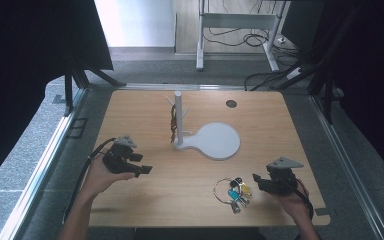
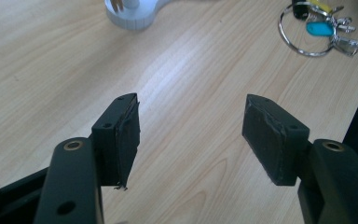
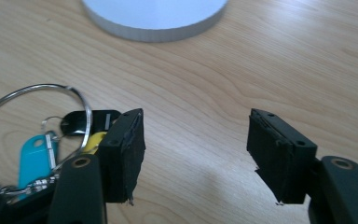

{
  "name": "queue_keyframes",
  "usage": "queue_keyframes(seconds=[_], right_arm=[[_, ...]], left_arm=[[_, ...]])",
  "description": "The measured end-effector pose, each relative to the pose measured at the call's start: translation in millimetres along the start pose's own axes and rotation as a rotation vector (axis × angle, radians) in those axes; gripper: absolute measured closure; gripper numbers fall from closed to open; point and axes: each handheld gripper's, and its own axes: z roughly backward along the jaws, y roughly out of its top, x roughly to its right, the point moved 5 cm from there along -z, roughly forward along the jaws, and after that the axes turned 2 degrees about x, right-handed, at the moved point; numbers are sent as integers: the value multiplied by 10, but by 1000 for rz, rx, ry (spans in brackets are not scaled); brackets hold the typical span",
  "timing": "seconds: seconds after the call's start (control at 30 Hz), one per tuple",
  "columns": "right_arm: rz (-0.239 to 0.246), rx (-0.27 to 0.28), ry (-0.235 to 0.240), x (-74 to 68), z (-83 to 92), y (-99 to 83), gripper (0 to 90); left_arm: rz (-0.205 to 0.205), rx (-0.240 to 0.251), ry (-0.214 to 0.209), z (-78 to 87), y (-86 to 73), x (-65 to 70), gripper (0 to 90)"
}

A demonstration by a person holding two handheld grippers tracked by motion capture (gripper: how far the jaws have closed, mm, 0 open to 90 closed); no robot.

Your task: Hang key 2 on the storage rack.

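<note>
Both tongs agape — key ring (image 1: pixel 232 192) untouched

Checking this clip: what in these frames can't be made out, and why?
- Reddish-brown strands hanging on the white peg stand: too small in the high view to identify.
- Keys on the large metal key ring: count unclear, overlapping in the high view; in the right gripper view the right gripper hides part.
- Stand's post: cut off by the left gripper view's top edge.
</note>
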Motion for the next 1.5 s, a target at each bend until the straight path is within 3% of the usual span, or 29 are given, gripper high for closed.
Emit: queue_keyframes(seconds=[0.17,0.2,0.4,0.53,0.57,0.77,0.97,1.5], right_arm=[[49,-65,45,-78,-13,84,415],[103,-117,58,-113,-49,113,421],[164,-192,134,-228,-93,225,484],[191,-231,184,-295,-115,289,529],[222,-263,196,-337,-134,327,557],[294,-339,251,-449,-220,418,620],[346,-417,260,-531,-344,438,662],[417,-488,287,-641,-507,494,702]], left_arm=[[0,4,2,-33,-59,2,374],[7,8,3,-52,-83,6,374],[21,32,5,-108,-145,29,375],[1,16,-1,-170,-189,70,375],[7,15,3,-197,-214,88,375],[18,3,17,-210,-262,60,376],[19,8,14,-210,-258,63,375],[27,31,2,-196,-254,55,374]])
